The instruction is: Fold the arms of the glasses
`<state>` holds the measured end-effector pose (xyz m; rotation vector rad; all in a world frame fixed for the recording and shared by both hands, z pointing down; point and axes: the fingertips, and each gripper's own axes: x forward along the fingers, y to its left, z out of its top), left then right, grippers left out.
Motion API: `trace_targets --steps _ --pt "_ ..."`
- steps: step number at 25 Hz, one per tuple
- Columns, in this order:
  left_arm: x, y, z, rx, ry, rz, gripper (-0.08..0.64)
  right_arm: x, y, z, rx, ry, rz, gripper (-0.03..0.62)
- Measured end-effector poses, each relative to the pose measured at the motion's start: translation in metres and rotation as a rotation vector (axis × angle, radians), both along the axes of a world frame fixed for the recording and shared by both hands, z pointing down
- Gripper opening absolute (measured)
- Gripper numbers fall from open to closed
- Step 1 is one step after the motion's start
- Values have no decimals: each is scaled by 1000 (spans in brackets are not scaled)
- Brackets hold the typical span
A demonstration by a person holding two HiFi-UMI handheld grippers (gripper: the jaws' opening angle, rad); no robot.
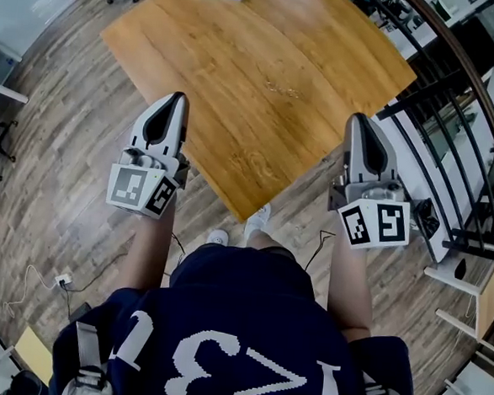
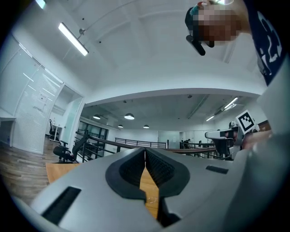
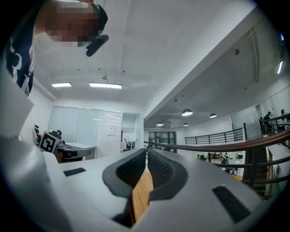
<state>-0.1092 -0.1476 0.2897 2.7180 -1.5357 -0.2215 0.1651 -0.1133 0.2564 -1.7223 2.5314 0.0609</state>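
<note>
I'm only approaching: my left gripper (image 1: 180, 99) and right gripper (image 1: 359, 119) hover at the worktop's (image 1: 223, 56) near edge, fingers together on nothing. The glasses (image 1: 281, 89) lie mid-worktop, well ahead. Next, I judge, I must reach them and part my fingers.

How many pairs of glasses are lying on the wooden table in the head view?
1. A faint, clear pair of glasses lies near the middle of the wooden table. The bare top seems to hide no other pair.
</note>
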Motion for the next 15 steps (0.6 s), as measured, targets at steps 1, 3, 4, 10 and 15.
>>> trace_targets --steps 1,3,4,10,15 --pt "4 -7 1 0 1 -10 18 4 -10 2 -3 0 -10 34" --pt "12 -19 3 -1 -3 -26 18 13 -29 5 -7 -2 -26 34" --pt "17 -23 4 -1 -11 -32 18 17 -38 6 -9 -5 -35 34" --pt "42 -38 11 -10 -28 -58 18 31 -79 18 -27 -22 -111 34" --pt "46 -50 15 -21 -29 -71 18 34 -99 29 -50 -27 -113 34"
